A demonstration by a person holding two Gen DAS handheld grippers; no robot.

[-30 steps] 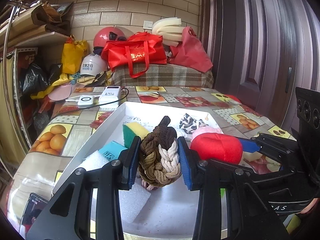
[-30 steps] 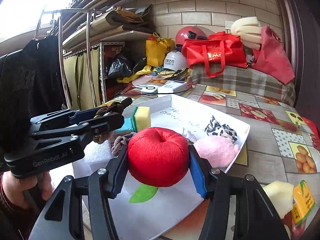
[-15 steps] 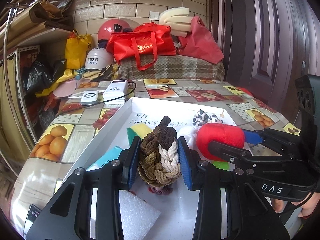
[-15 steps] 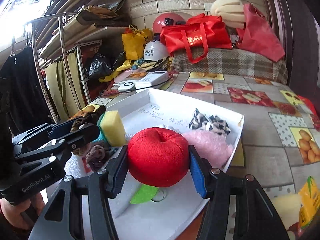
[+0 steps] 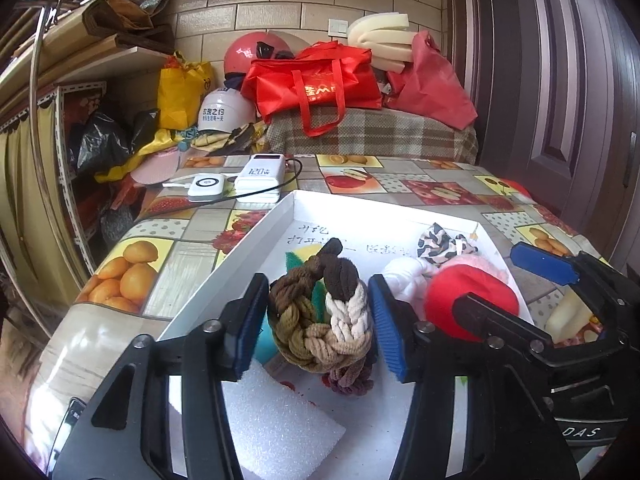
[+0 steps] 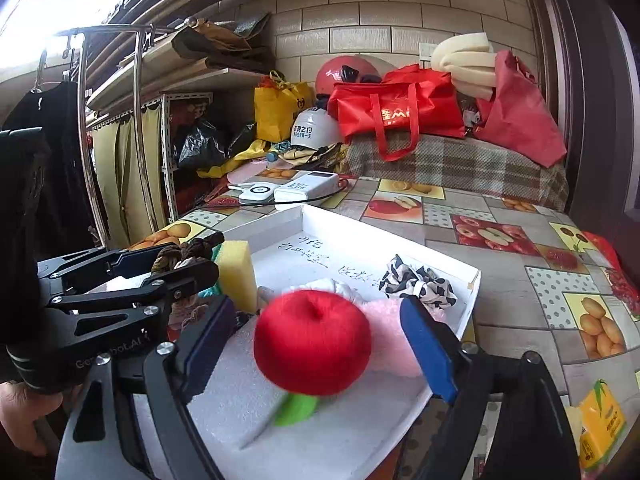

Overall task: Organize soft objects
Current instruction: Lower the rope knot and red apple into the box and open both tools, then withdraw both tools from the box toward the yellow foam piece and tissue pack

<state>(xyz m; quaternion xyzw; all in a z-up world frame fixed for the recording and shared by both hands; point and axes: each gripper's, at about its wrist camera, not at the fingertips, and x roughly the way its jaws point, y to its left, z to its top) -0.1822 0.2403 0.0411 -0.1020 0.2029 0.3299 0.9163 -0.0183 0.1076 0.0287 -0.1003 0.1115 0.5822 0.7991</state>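
The tray sits on the counter, and everything else is placed from it. In the tray, the rope knot lies at its left side between the left tool's open pads, a foam block nearer than it. To the knot's right lies the plush apple, between the right tool's spread pads. Behind the apple is a scrunchie. Beyond the tray's far left corner lie two chargers.

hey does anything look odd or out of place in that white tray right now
Mostly no. The red plush apple is blurred between the right gripper pads, which have just been opening, so it seems mid-drop into the white tray. Nothing looks spilled or damaged.
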